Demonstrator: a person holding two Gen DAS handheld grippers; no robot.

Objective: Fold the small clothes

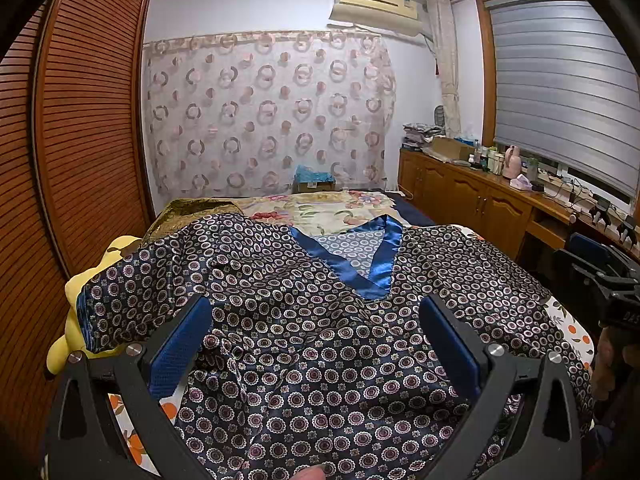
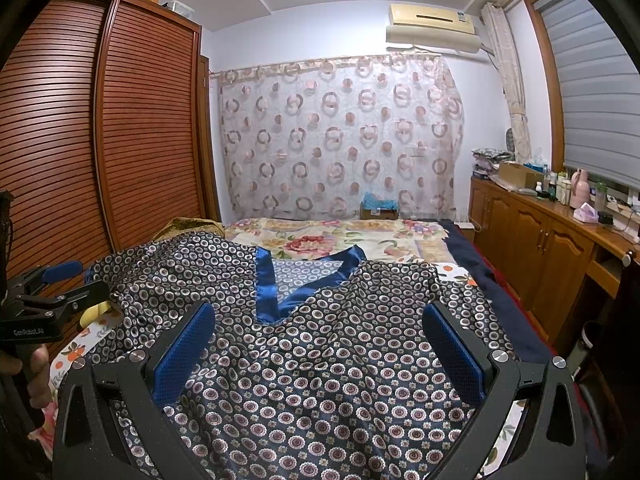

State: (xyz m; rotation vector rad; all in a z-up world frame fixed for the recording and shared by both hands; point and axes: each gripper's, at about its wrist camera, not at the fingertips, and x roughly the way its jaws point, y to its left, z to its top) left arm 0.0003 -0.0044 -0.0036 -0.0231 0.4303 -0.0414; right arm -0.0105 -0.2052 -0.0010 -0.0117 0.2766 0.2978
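A dark navy satin top (image 1: 320, 368) with a circle-flower print and a bright blue V-neck trim (image 1: 344, 266) lies spread, front up and wrinkled, across the bed. My left gripper (image 1: 314, 304) hovers open over its left half, blue pads wide apart and holding nothing. Over the right half of the top (image 2: 320, 384), just below the V-neck trim (image 2: 280, 286), my right gripper (image 2: 318, 310) is likewise open and empty. The left gripper (image 2: 82, 280) shows at the left edge of the right wrist view, beside the left sleeve.
A yellow plush toy (image 1: 78, 300) lies under the left sleeve. A floral quilt (image 2: 332, 240) covers the far bed, with a box (image 2: 378, 210) beyond it. A louvred wardrobe (image 1: 88, 120) stands close on the left; a cluttered wooden cabinet (image 2: 540, 232) runs along the right.
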